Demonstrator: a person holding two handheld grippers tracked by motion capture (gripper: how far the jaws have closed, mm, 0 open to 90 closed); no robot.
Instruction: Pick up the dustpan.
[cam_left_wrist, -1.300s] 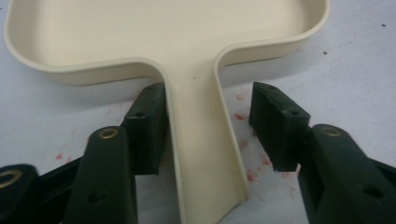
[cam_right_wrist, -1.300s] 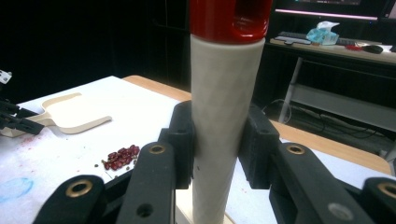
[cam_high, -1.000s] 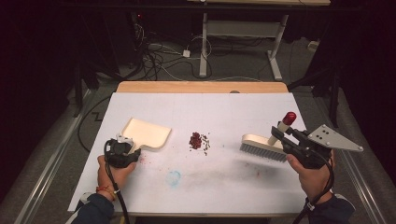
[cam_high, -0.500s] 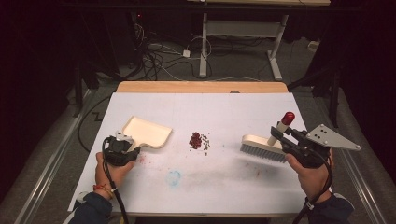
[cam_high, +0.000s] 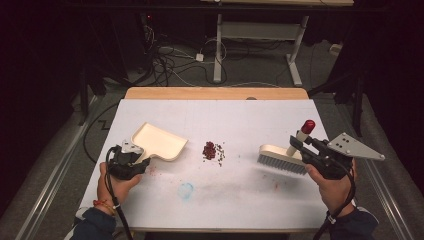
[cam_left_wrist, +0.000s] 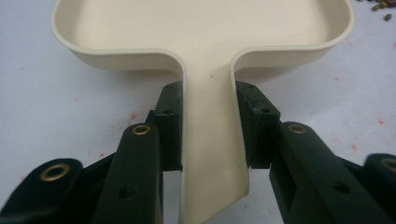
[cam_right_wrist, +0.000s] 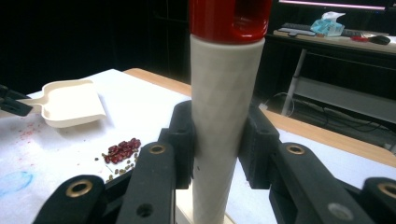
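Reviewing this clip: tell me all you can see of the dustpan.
The dustpan is cream, plastic-looking, one piece: a shallow tray with raised walls on three sides and a flat handle. It sits on the white table, left of the red beans, its open edge towards them. The left claw is shut on the handle, one jaw against each side. Inside it looks empty.

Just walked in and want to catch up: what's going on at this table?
A person holds a gripper in each hand. The left gripper is shut on the handle of a cream dustpan; the right gripper is shut on the handle of a brush with a red tip. A small pile of red beans lies on the white table between the two tools, unswept.
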